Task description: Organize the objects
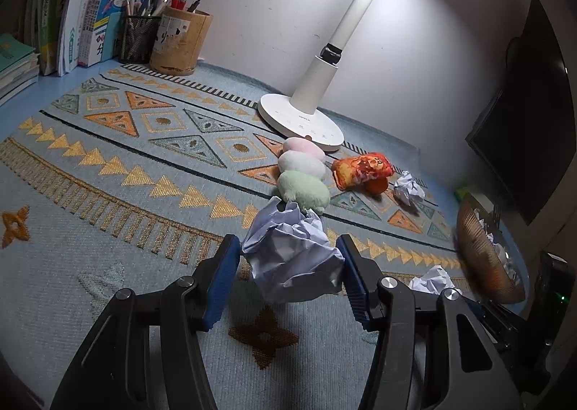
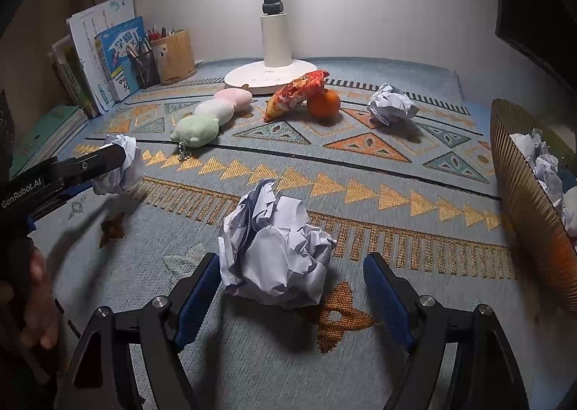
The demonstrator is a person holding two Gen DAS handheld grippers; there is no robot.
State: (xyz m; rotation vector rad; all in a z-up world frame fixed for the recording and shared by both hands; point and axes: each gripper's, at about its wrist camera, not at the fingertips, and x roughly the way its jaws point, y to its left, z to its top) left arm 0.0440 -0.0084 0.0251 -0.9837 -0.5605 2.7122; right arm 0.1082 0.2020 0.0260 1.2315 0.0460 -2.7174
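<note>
My left gripper (image 1: 288, 244) is shut on a crumpled white paper ball (image 1: 292, 258) and holds it a little above the patterned mat (image 1: 108, 193); the right wrist view shows that gripper (image 2: 108, 157) and its ball (image 2: 122, 168) at the left. My right gripper (image 2: 293, 258) is open around a second paper ball (image 2: 277, 251) that lies on the mat, with a clear gap at the right pad. A third paper ball (image 2: 391, 103) lies farther back on the right. A ribbed golden basket (image 2: 519, 201) at the right edge holds several crumpled papers.
A three-coloured plush toy (image 2: 212, 114), a red snack bag (image 2: 295, 92) and an orange (image 2: 324, 103) lie before the white lamp base (image 2: 270, 74). Pen holders (image 1: 176, 42) and books (image 1: 90, 13) stand at the back left. A dark monitor (image 1: 533, 121) stands at the right.
</note>
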